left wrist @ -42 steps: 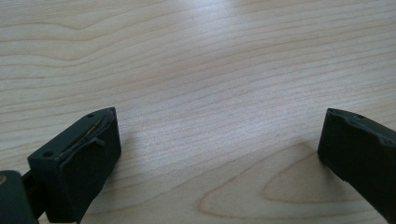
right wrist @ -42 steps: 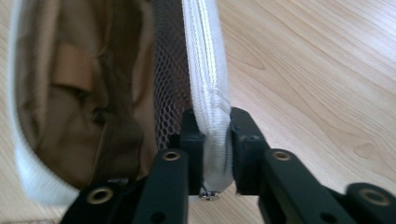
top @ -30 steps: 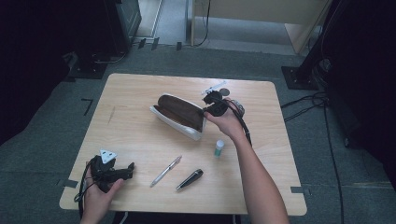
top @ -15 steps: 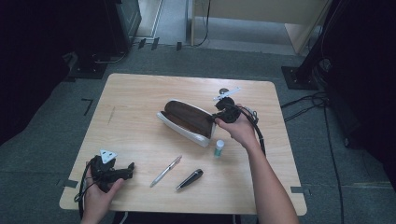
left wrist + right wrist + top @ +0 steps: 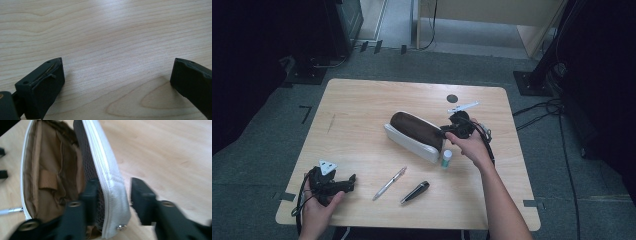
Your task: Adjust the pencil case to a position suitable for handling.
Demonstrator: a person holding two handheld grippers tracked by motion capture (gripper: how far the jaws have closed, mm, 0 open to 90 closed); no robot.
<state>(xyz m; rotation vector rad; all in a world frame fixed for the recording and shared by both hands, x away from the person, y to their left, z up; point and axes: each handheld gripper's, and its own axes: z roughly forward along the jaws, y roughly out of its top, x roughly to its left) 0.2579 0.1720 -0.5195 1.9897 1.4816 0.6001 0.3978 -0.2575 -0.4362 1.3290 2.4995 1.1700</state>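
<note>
- The right hand-held gripper [image 5: 451, 131] is seen at the near end of the white zipped pouch with a brown lining [image 5: 414, 134]; its jaws have just been opening, and the pouch's white zipper wall [image 5: 110, 182] stands between them, one jaw inside the pouch, the other apart from the wall: released.
- The left hand-held gripper [image 5: 343, 184] rests on the light wooden tabletop [image 5: 112, 37], its jaws spread wide with nothing between them.
- A small white bottle with a green cap [image 5: 446, 158] stands just beside the right hand [image 5: 472, 145].
</note>
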